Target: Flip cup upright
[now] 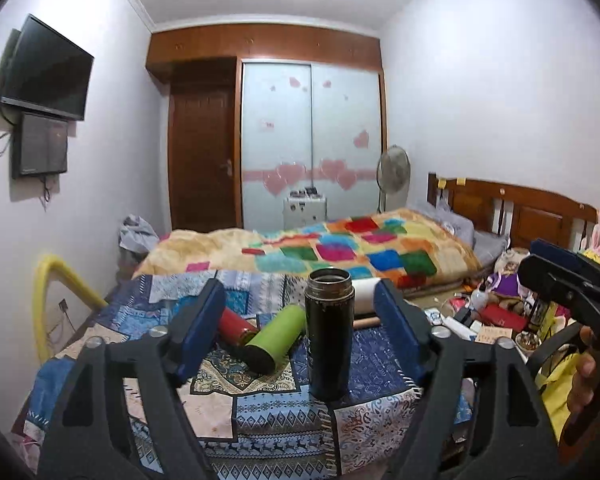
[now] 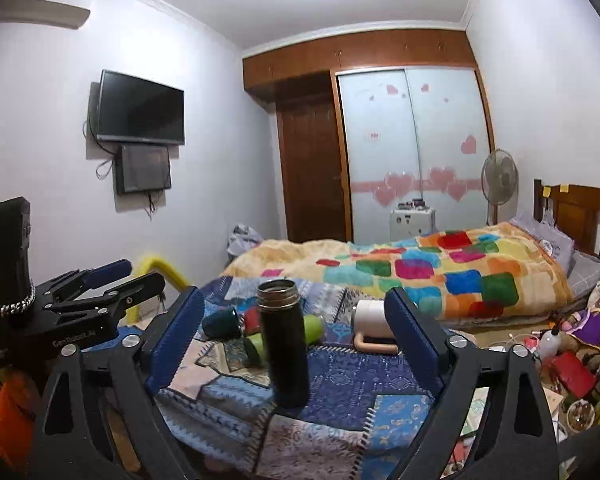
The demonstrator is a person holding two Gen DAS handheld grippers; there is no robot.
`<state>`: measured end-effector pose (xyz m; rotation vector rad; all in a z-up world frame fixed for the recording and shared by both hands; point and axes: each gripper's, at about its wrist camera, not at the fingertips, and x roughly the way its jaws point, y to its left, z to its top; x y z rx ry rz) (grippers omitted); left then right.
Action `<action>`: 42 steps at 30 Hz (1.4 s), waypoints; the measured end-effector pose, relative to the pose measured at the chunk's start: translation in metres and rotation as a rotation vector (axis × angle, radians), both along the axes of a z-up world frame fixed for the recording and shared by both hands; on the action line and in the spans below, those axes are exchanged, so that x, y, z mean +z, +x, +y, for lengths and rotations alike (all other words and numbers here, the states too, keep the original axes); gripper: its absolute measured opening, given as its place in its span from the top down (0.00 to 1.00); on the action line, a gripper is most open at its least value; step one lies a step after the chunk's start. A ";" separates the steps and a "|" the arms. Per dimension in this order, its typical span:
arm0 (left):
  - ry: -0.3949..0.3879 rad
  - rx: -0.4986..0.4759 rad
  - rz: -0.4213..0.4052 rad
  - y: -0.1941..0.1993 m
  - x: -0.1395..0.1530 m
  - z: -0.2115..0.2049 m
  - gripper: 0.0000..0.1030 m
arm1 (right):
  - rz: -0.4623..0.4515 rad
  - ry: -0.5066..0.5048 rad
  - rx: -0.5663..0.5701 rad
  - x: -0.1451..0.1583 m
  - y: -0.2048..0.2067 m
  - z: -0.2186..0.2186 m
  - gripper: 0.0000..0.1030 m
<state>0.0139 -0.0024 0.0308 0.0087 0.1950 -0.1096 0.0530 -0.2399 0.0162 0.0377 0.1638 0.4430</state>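
Note:
A black flask cup [image 1: 329, 332] stands upright, mouth up, on the patchwork cloth [image 1: 260, 412]; it also shows in the right wrist view [image 2: 283, 340]. My left gripper [image 1: 300, 328] is open, its blue pads on either side of the cup and apart from it. My right gripper [image 2: 296, 336] is open too, with the cup between its pads but left of centre, untouched. A green cup [image 1: 274, 338], a red cup [image 1: 236, 326] and a white mug [image 2: 374, 316] lie on their sides behind. A dark green cup [image 2: 222, 323] lies at the left.
The cloth-covered surface drops off at its front edge. A bed with a colourful blanket [image 1: 340, 248] lies behind. Clutter [image 2: 568, 364] covers the floor at right. A yellow padded rail [image 1: 56, 280] stands at left. The other gripper [image 2: 80, 312] shows at left.

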 end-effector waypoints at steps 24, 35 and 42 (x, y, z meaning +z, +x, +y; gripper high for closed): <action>0.003 0.052 -0.103 -0.055 -0.005 -0.009 0.00 | -0.030 -0.008 -0.058 -0.007 -0.031 -0.005 0.00; 0.006 0.067 -0.115 -0.057 -0.006 -0.008 0.00 | -0.026 -0.012 -0.061 -0.007 -0.031 -0.005 0.00; 0.005 0.067 -0.116 -0.058 -0.006 -0.009 0.00 | -0.026 -0.012 -0.061 -0.006 -0.031 -0.005 0.00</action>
